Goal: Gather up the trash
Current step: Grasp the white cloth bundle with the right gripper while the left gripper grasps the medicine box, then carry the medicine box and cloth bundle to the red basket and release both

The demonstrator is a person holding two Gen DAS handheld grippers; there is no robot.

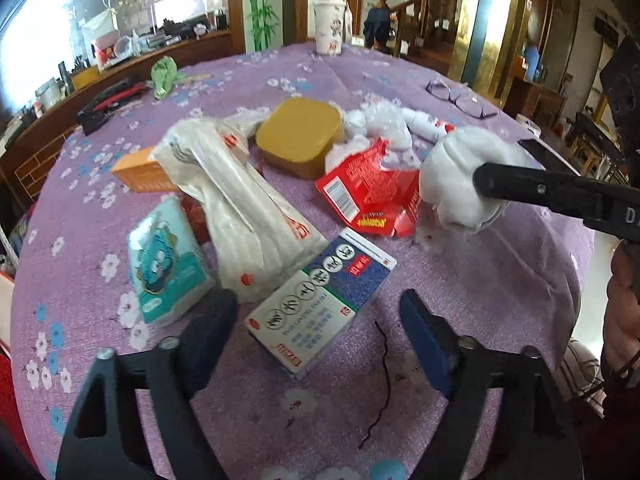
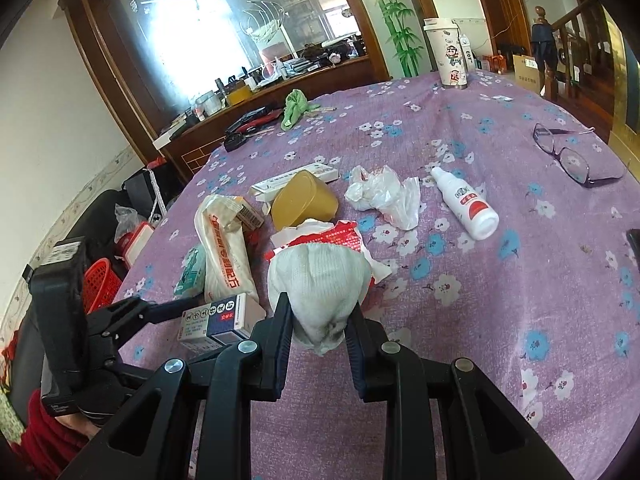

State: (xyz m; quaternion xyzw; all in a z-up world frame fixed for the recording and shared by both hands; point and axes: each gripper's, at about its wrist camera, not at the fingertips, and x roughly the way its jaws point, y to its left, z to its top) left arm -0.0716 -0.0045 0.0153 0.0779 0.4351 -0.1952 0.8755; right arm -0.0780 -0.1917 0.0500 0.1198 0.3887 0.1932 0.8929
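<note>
Right wrist view: right gripper clamped on a crumpled white wad at lower centre, over the purple floral tablecloth. Left gripper spread open at frame bottom, straddling the blue-and-white medicine box. Judged step: lift the wad clear; a firm squeeze should stop the soft material slipping. Torn red wrapper lies just behind, so rising straight up looks safest. Open cloth at lower right; table edge falls away at left, red basket below.

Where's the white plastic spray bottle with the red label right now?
In the right wrist view, the white plastic spray bottle lies on its side right of centre, between the crumpled white plastic bag and the purple-framed glasses.
</note>
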